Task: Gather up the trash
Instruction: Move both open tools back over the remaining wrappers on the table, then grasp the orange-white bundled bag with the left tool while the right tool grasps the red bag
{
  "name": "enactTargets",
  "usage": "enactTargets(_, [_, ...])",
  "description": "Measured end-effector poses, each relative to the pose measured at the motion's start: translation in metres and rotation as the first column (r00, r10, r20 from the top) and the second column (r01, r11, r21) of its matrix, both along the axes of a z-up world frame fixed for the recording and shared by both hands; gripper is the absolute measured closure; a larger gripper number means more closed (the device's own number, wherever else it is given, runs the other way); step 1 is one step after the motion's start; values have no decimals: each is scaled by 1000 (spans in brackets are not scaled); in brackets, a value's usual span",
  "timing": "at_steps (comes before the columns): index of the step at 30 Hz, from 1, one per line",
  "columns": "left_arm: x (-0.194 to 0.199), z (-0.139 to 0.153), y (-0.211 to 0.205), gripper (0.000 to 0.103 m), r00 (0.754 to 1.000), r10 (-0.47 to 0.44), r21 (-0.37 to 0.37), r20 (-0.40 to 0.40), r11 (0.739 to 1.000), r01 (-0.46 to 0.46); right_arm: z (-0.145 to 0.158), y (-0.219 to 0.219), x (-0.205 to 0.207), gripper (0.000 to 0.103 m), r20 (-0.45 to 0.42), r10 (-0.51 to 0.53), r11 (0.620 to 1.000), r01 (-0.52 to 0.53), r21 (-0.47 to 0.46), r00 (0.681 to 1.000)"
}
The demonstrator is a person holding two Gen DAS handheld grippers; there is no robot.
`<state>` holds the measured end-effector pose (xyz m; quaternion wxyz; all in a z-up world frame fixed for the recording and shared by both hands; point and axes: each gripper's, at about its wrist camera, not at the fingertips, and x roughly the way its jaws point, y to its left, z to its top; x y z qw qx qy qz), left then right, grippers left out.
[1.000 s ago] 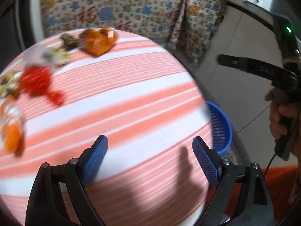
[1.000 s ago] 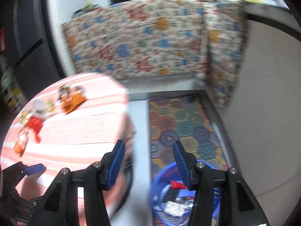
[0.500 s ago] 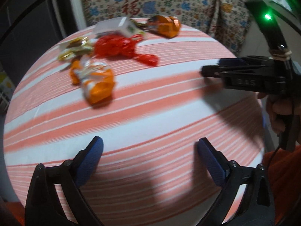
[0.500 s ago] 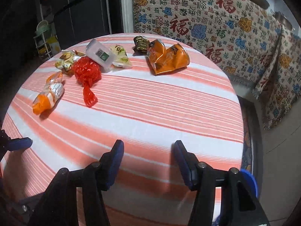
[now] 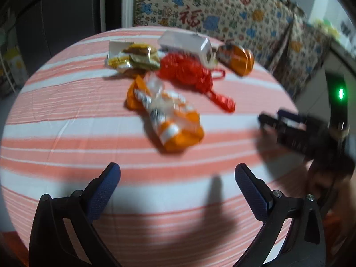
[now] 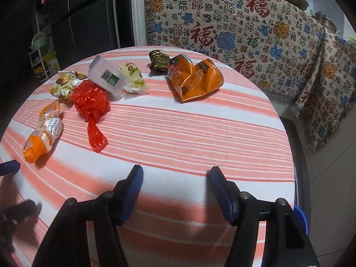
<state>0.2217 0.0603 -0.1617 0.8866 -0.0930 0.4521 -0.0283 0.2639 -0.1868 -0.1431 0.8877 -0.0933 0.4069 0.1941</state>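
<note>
Trash lies on the far half of a round table with an orange-and-white striped cloth [image 6: 200, 133]. An orange-and-clear snack wrapper [image 5: 166, 113] [image 6: 43, 131] lies nearest my left gripper. Behind it are a crumpled red plastic bag [image 5: 189, 73] [image 6: 91, 102], a white box [image 5: 187, 44] [image 6: 106, 77], gold wrappers [image 5: 135, 59] [image 6: 63, 84], a yellow packet [image 6: 133, 77], a dark gold wrapper [image 6: 159, 61] and a crushed orange bag [image 5: 237, 59] [image 6: 195, 77]. My left gripper [image 5: 178, 189] is open and empty, short of the snack wrapper. My right gripper [image 6: 175, 189] is open and empty over the near table edge.
A patterned blanket [image 6: 244, 33] hangs behind the table. A blue basket rim [image 6: 301, 218] shows below the table's right edge. A dark cabinet [image 6: 77, 22] stands at the back left. The right gripper's body [image 5: 311, 138] shows at the right of the left wrist view.
Both grippers have swung toward the table. The left one has moved closer to the snack wrapper, which now lies straight ahead. The right one has steadied facing the trash. Both stay open.
</note>
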Motion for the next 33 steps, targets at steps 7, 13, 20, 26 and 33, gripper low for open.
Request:
enactTargets(7, [70, -10, 3, 1, 998, 18, 61, -62, 998, -14, -1, 0, 1, 38, 0, 5, 1000, -5, 3, 1000])
enactTargets(13, [63, -13, 20, 25, 998, -40, 144, -51, 988, 47, -1, 0, 1, 38, -3, 5, 1000, -5, 11, 1000])
enactTargets(20, [60, -16, 67, 14, 997, -30, 177, -67, 983, 42, -1, 1, 3, 38, -3, 7, 1000, -7, 13, 1000])
enactTargets(26, [59, -22, 68, 0, 998, -61, 188, -16, 980, 63, -1, 1, 3, 38, -4, 9, 1000, -9, 14, 1000])
enactTargets(33, [72, -22, 75, 0, 999, -49, 183, -14, 982, 51, 2, 10, 0, 38, -50, 148, 986, -143, 90, 988])
